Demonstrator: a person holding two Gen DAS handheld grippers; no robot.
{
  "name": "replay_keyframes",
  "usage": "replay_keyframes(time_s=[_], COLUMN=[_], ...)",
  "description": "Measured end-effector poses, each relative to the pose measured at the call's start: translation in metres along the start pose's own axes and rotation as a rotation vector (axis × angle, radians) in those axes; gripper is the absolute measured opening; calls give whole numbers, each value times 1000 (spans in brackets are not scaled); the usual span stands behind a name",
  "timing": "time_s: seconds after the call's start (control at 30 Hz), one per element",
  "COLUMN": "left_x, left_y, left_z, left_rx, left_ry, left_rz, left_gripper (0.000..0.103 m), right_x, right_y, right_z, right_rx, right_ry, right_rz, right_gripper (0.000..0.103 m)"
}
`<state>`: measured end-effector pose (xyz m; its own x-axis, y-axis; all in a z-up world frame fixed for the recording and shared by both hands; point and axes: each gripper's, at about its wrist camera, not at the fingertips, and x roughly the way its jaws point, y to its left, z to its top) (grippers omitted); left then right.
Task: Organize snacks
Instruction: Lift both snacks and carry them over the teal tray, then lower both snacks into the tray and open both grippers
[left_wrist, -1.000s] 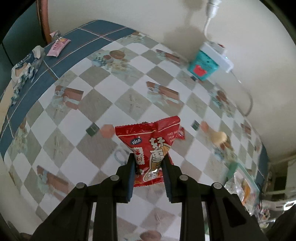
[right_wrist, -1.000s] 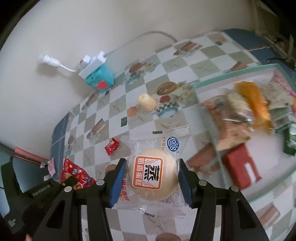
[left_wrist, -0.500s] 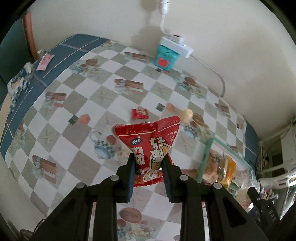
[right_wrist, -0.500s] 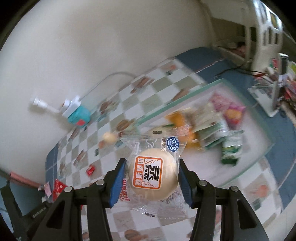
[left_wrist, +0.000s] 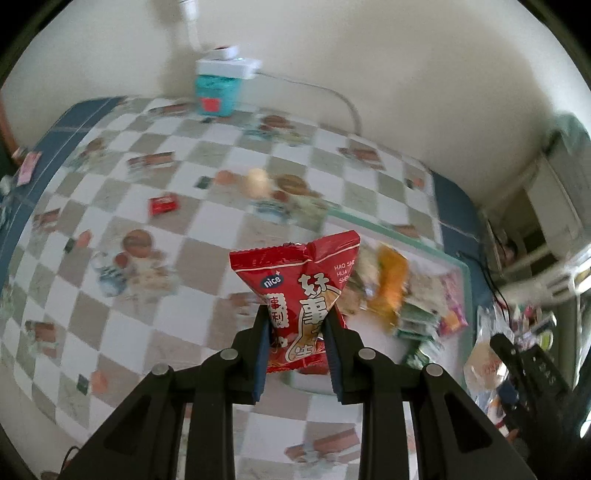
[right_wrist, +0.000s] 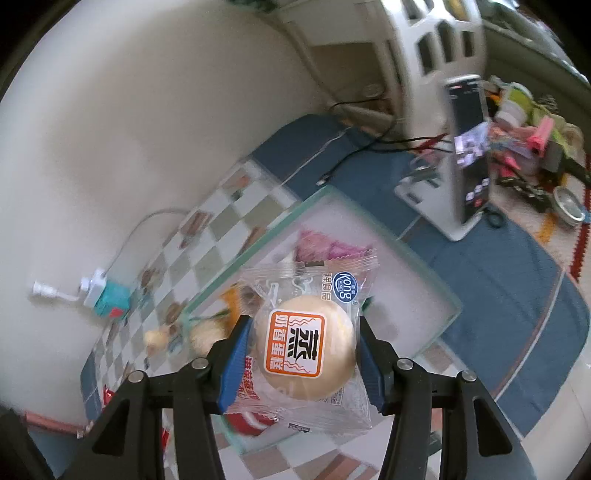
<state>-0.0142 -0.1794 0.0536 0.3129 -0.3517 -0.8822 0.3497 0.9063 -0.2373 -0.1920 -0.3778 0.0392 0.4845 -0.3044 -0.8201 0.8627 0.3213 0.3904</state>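
Soft daylight, motion-blurred background, fisheye-warped edges.

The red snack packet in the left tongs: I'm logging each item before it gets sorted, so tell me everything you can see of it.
The red snack packet is a glossy, crinkly foil-like pouch with a serrated top seal, a blue "nice" oval and large white characters. It stands upright, lifted off the table, its lower half pinched between the blue pads of the left tongs. Nothing else touches it. Behind it lies the clear tray of snacks.
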Motion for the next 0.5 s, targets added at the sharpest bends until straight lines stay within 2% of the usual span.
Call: replay_keyframes(time_s=[0.23,0.5], left_x=[19,47], left_y=[-47,-67], left_z=[-13,-18], left_rx=[96,145], left_ry=[33,89], left_rz=[-36,-41], left_gripper=[29,29], right_x=[7,29], right_y=[-33,-51], right_z=[17,21], right_rx=[57,71], right_ry=[-2,50], right_rz=[-43,-75], right_gripper=[58,58])
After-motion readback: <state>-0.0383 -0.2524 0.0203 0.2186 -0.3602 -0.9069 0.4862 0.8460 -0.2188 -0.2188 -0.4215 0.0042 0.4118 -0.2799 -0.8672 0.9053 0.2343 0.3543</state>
